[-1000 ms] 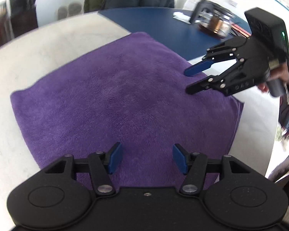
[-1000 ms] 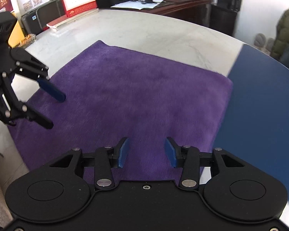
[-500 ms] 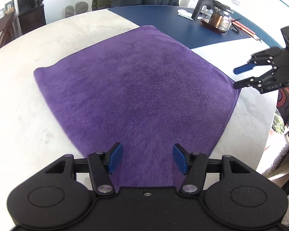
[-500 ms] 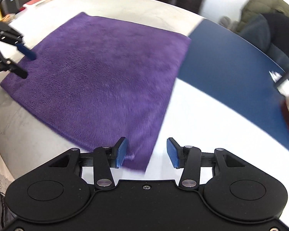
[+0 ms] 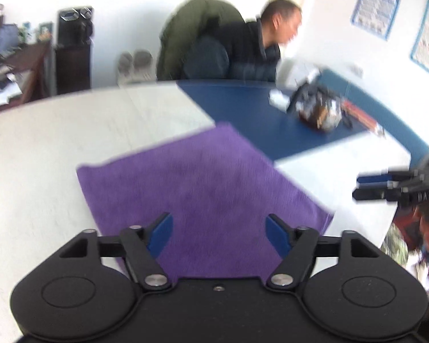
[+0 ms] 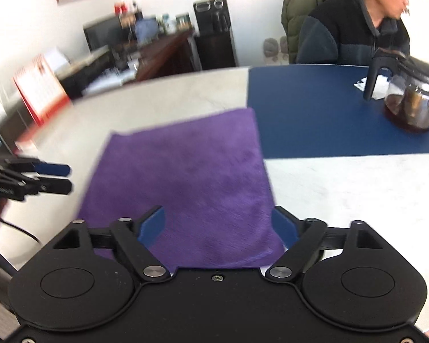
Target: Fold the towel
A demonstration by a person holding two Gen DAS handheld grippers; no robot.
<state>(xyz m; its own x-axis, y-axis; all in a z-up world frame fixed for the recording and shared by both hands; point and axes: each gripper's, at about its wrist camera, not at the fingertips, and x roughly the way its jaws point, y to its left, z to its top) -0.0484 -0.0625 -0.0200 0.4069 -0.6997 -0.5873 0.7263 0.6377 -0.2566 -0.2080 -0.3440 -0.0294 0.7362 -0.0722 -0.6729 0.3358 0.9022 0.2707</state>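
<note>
Purple towel (image 5: 203, 188) flat on white table (image 5: 71, 131), blue mat (image 6: 329, 108) beside; both grippers' fingers opening, empty.

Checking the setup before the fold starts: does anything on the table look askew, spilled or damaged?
Nothing stands out. The purple towel lies flat on the white table, one far corner just at the blue mat; the glass teapot stands upright.

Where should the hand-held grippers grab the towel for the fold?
Probably the towel's two near corners, approached low from the near table edge. It lies flat, so only edges and corners offer something to pinch; each opening hand-held gripper is already by one.
</note>
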